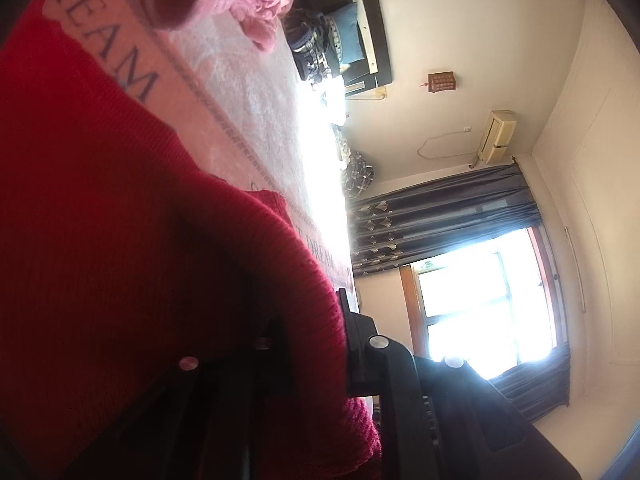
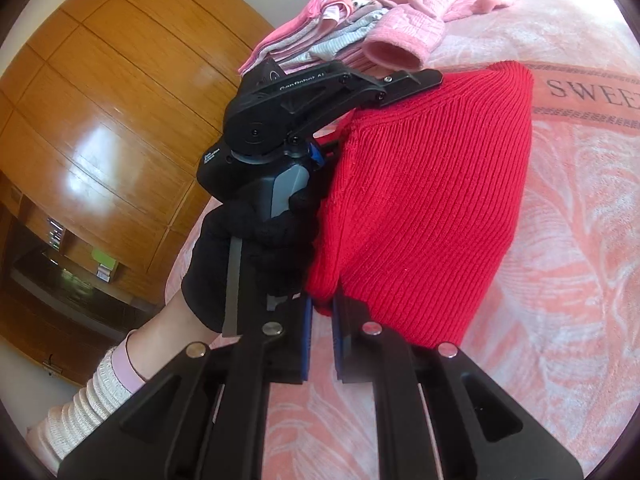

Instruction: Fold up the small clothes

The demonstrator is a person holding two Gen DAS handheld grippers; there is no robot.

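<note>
L hand-held gripper (image 1: pixel 320 344) tips: hidden by red knit (image 1: pixel 120 240) | blanket (image 2: pixel 560 200) text: cut off

Red knit garment (image 1: pixel 120 240) across tongs (image 1: pixel 308 344)

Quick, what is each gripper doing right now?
Left gripper: shut on the red sweater.
Right gripper: shut on the sweater's corner.

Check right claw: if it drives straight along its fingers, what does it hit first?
The red knit garment. The right claw pinches its lower corner already, so going straight ahead pushes into that fabric; the left claw, holding the upper edge, sits farther along. Depth between them is unclear.
</note>
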